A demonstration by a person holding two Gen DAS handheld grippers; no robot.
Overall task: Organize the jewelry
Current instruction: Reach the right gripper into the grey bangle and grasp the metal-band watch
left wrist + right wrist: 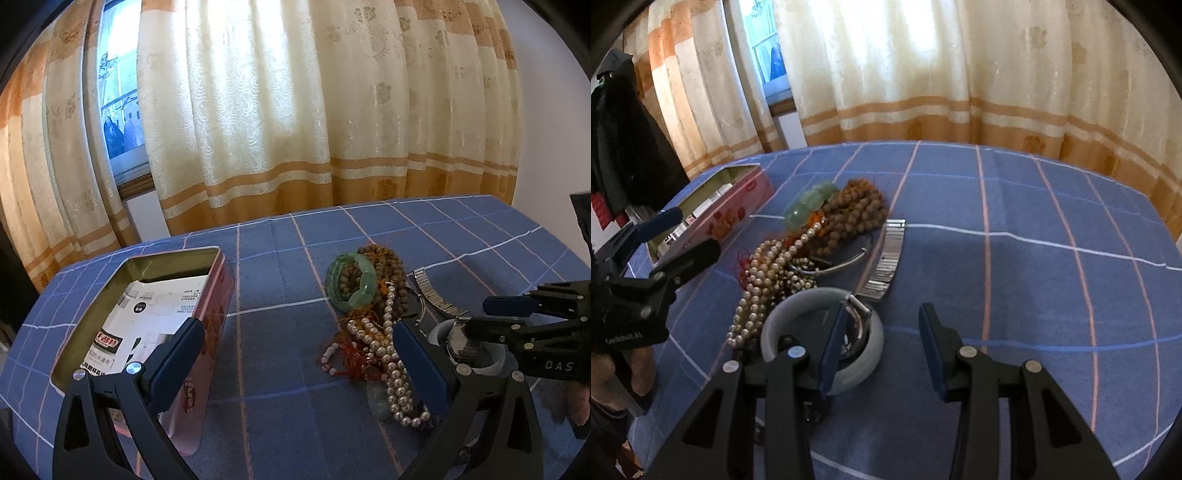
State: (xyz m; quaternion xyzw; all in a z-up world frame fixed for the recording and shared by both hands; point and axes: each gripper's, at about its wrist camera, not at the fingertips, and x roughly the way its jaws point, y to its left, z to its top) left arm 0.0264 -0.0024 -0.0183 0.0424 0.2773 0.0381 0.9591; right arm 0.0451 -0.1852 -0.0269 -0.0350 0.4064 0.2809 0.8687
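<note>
On the left of the surface (pixel 461 236), covered in a blue checked cloth, stands an open pink tin (pixel 207 317) with a printed paper (pixel 155 314) lying inside; its near end is hidden behind the left gripper (pixel 295 350), whose jaws stand wide apart with nothing between them.

Right of the tin lies the jewelry pile: a green bangle (pixel 351 280) resting on brown wooden beads (pixel 384 266), strands of pearls (pixel 391 354) running toward the camera, and red-orange tassels (pixel 354 350) whose threads are tangled and hard to sort out. A pale stone piece (pixel 378 402) is mostly buried under the pearls. A thin silver bangle (pixel 846 262) shows only as an arc beneath the beads.

Further right lies a metal watch band (pixel 886 258), stretched flat on the cloth. Nearest the right gripper (pixel 882 347) sits a grey ring-shaped bangle (pixel 798 306) with a shiny metal piece (pixel 858 317) inside it. The gripper's left finger dips inside the ring and hides part of it, while the right finger stands clear over bare cloth; the jaws are partly apart and grip nothing. Curtains (pixel 295 110) hang behind, with a slice of window (pixel 118 92) between them.
</note>
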